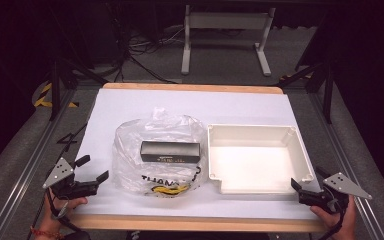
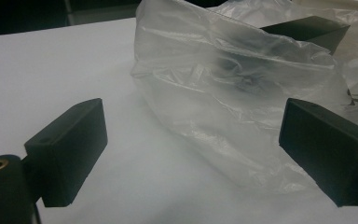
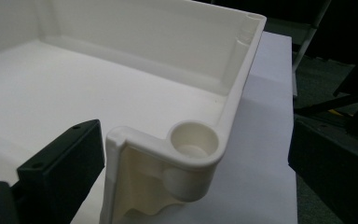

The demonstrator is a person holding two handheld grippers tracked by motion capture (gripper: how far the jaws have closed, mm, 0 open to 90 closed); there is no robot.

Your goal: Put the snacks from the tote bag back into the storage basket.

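Left gripper [image 1: 94, 169]: near table edge, jaws spread wide, nothing between them, just short of the bag.
Right gripper [image 1: 305, 186]: near edge at the tray's front right corner, jaws wide apart, that corner between them, pads not pressing it.
Crumpled clear plastic bag [image 1: 160, 155]: middle of the white tabletop [image 1: 130, 102].
Long black rectangular box [image 1: 170, 151]: lying inside the bag.
Shallow cream plastic tray [image 1: 300, 150]: just right of the bag.

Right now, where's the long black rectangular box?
In the high view the long black rectangular box lies inside the clear crumpled plastic bag at the table's middle, just left of the white plastic tray and ahead of the left gripper.
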